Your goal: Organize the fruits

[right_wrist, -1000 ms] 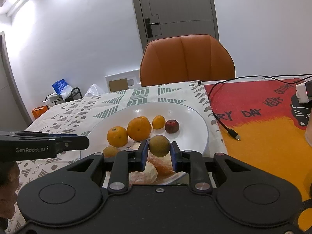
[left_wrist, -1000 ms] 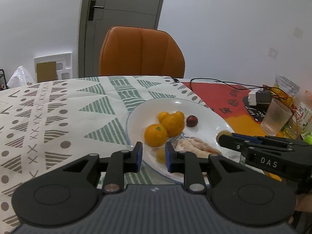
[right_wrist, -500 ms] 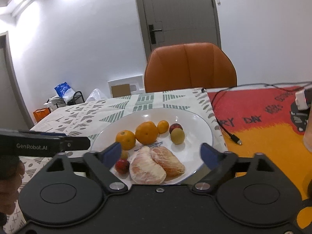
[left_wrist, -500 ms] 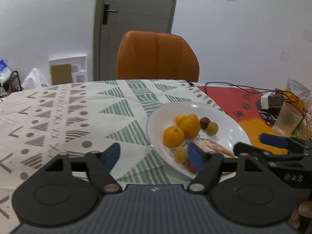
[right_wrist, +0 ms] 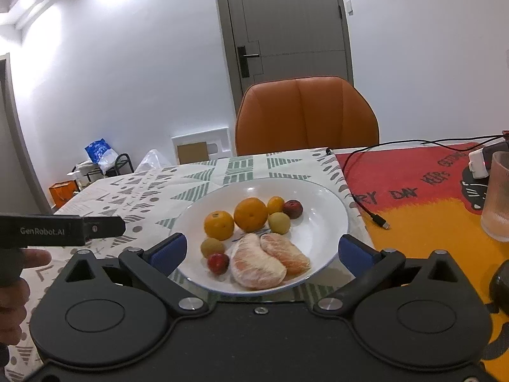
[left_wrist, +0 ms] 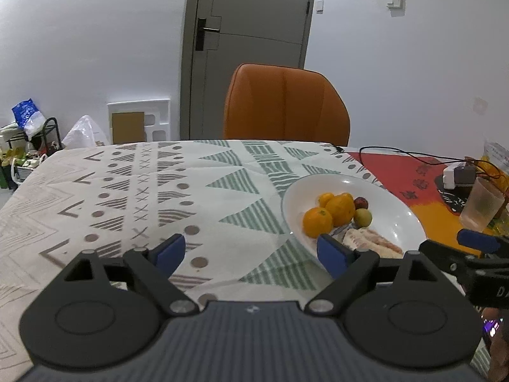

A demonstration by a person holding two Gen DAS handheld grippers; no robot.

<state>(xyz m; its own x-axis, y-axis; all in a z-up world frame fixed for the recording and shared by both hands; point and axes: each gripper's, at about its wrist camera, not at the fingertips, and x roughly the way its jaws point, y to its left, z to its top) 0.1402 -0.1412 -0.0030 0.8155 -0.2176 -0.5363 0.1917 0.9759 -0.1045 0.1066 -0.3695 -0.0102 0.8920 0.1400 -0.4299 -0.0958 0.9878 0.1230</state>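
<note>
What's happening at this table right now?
A person holds a gripper in each hand over a white plate of fruit: oranges, peeled citrus pieces and small round fruits. The left gripper and the right gripper are both opening, with nothing held between their jaws. All the fruit lies on the plate.
</note>
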